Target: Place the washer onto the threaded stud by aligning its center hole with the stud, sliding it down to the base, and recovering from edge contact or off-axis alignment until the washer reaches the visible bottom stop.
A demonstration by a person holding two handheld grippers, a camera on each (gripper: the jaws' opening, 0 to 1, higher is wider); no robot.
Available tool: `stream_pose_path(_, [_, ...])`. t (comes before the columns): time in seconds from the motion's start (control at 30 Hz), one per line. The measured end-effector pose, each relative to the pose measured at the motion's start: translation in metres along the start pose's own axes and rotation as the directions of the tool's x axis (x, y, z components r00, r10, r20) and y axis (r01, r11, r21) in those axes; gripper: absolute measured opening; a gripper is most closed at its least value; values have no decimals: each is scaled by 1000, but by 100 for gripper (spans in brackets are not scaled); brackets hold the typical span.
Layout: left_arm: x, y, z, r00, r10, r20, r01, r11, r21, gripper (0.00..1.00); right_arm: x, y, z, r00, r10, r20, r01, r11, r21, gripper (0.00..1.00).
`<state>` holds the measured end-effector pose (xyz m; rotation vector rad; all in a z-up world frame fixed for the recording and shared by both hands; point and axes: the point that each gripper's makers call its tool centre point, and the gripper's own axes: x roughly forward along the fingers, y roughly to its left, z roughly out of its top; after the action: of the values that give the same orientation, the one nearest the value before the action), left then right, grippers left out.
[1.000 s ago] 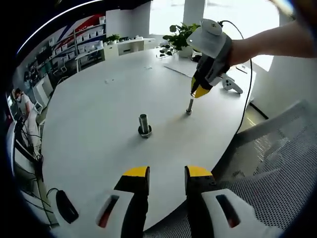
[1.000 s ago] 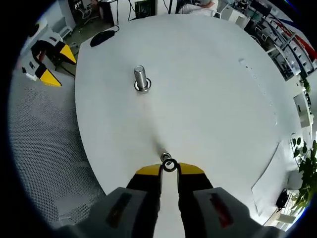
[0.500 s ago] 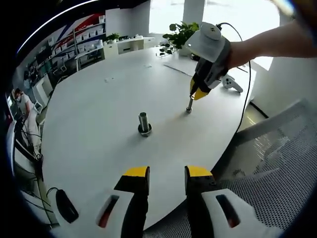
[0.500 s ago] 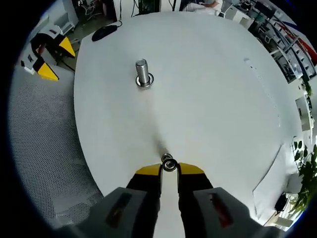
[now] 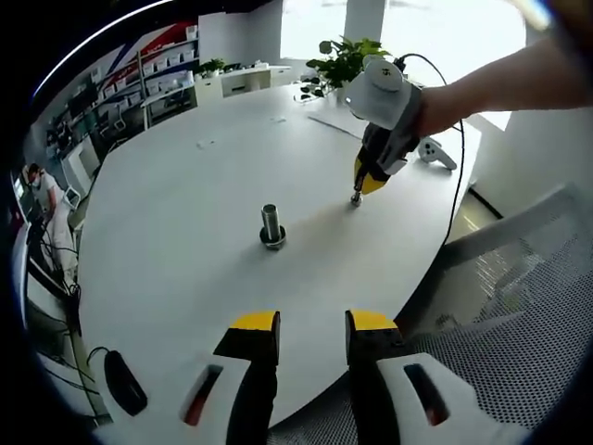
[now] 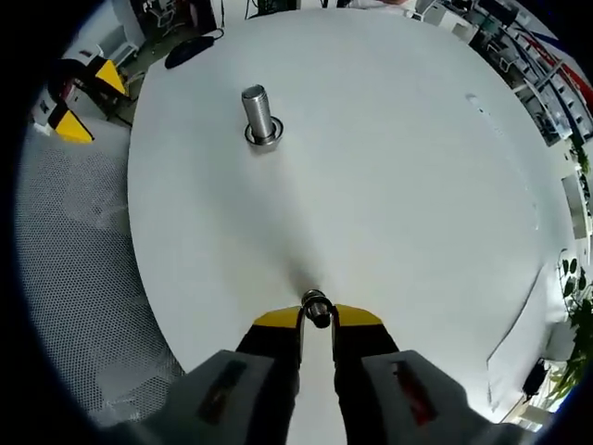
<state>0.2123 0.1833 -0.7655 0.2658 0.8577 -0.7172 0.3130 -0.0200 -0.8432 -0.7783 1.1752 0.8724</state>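
A small threaded stud stands upright on the round white table, towards its right edge. My right gripper, held by a person's hand, hangs tip-down right over that stud. In the right gripper view, my right gripper is shut on the dark ring washer, which sits at the top of the small stud. I cannot tell how far down the washer is. My left gripper is open at the table's near edge, with nothing between its fingers; my left gripper is off the table.
A larger steel stud with a ring at its base stands mid-table; the larger stud is far ahead. A black mouse, a mesh chair, a white handheld device and a plant surround the table.
My right gripper has come down and a little left onto the small stud. The washer, held just off the stud's tip before, now sits over its top. My left gripper is unmoved.
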Motion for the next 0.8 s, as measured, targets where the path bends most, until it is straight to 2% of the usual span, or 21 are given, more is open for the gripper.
stream_pose_path(0.2, [0, 0, -1, 1000, 1, -3, -1, 1000, -3, 26, 9, 1, -4, 1000, 5, -12, -5, 1000, 3, 14])
stream_pose_path(0.5, [0, 1, -2, 1000, 4, -7, -4, 1000, -3, 27, 14, 0, -2, 1000, 9, 7, -9, 999, 43, 15])
stream_pose_path(0.63, [0, 1, -2, 1000, 3, -5, -3, 1000, -2, 27, 13, 0, -1, 1000, -1, 19, 0, 998, 63, 23])
stream_pose_path(0.8, [0, -1, -2, 1000, -1, -6, 1, 1000, 1, 27, 3, 5, -6, 999, -15, 44, 12, 998, 67, 24])
